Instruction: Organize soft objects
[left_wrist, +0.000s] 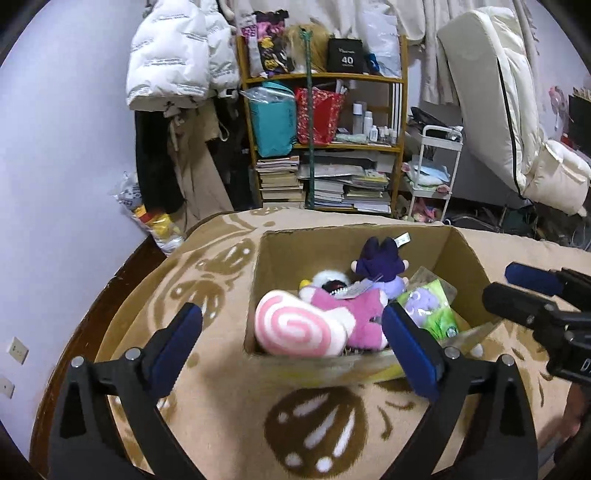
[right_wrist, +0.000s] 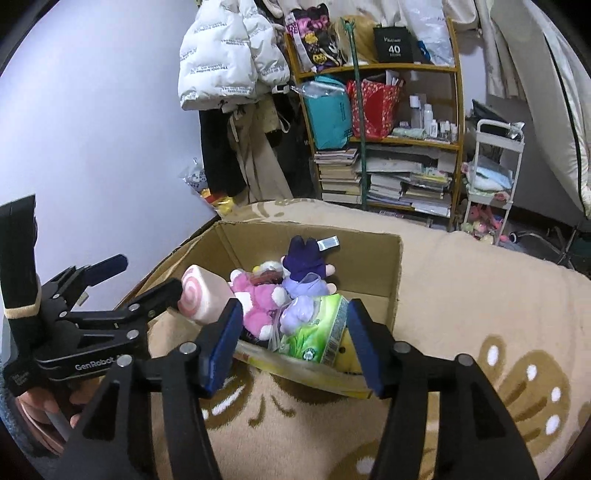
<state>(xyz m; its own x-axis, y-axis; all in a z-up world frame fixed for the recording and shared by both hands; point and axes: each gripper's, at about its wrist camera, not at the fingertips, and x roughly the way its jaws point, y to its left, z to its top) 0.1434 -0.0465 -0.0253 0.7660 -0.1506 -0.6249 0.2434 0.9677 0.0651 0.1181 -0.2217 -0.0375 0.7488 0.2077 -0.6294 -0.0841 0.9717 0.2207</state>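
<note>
An open cardboard box (left_wrist: 460, 258) (right_wrist: 394, 273) sits on a beige blanket. Inside it lie a pink swirl roll plush (left_wrist: 295, 326) (right_wrist: 201, 295), a pink plush toy (left_wrist: 364, 314) (right_wrist: 258, 299), a dark purple doll (left_wrist: 376, 264) (right_wrist: 304, 262) and a green packet with a lilac plush (left_wrist: 434, 310) (right_wrist: 314, 332). My left gripper (left_wrist: 291, 317) (right_wrist: 147, 277) stands wide open above the box's near left corner, touching nothing. My right gripper (right_wrist: 295, 308) (left_wrist: 517, 291) is open over the near edge; the green packet lies between its fingers, and the pads do not press on it.
The blanket (right_wrist: 480, 295) with brown prints covers the surface, and a dark wooden edge (left_wrist: 122, 280) runs along its left. Behind stand a wooden shelf (left_wrist: 325, 147) of books and bags, a white cart (left_wrist: 436, 173), hanging coats (left_wrist: 173, 55) and a leaning mattress (left_wrist: 498, 92).
</note>
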